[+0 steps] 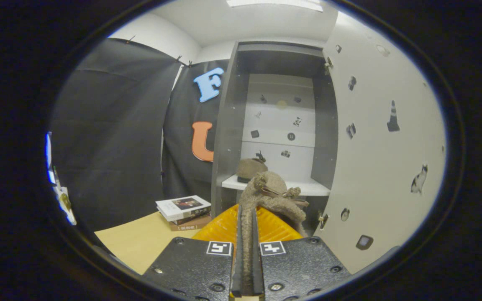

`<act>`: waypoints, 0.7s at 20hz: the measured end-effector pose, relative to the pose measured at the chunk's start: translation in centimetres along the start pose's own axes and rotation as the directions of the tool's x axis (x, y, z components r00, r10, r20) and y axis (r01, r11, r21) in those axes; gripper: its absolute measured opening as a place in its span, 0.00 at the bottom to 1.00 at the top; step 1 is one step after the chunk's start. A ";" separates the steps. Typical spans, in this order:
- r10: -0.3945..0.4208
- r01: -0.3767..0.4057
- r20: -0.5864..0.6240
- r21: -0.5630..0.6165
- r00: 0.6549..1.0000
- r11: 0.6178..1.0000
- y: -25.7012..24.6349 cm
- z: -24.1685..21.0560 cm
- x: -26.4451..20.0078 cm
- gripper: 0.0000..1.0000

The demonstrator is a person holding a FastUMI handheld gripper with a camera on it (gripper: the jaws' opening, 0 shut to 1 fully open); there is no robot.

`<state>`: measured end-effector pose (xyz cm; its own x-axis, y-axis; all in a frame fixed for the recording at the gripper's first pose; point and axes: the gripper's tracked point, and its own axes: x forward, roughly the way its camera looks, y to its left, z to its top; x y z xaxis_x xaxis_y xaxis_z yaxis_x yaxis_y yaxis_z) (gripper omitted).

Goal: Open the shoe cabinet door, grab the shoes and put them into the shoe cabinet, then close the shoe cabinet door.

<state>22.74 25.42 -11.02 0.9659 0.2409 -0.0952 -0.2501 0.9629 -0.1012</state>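
Gripper (246,234) clenched on a fuzzy brown slipper (271,193), held before the open grey cabinet (227,138); matching slipper (250,168) on white shelf (308,189).

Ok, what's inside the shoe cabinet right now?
One fuzzy brown shoe sits on the white shelf of the shoe cabinet. The claw, shut on the second shoe, covers the compartment below.

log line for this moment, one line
tongs shut on fuzzy slipper | cabinet door open | other slipper on shelf
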 end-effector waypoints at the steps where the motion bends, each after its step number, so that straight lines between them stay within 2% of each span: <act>1: -0.006 0.006 0.002 -0.004 1.000 1.000 -0.3 1.1 0.5 0.11; 9: -0.087 0.087 0.010 -0.005 0.996 0.996 -4.5 10.5 8.8 0.11; 14: -0.146 0.146 0.002 -0.001 0.989 0.989 -7.5 13.9 16.0 0.11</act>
<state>40.99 23.78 2.00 0.9922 0.0981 -0.0770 -0.1066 0.9876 -0.1154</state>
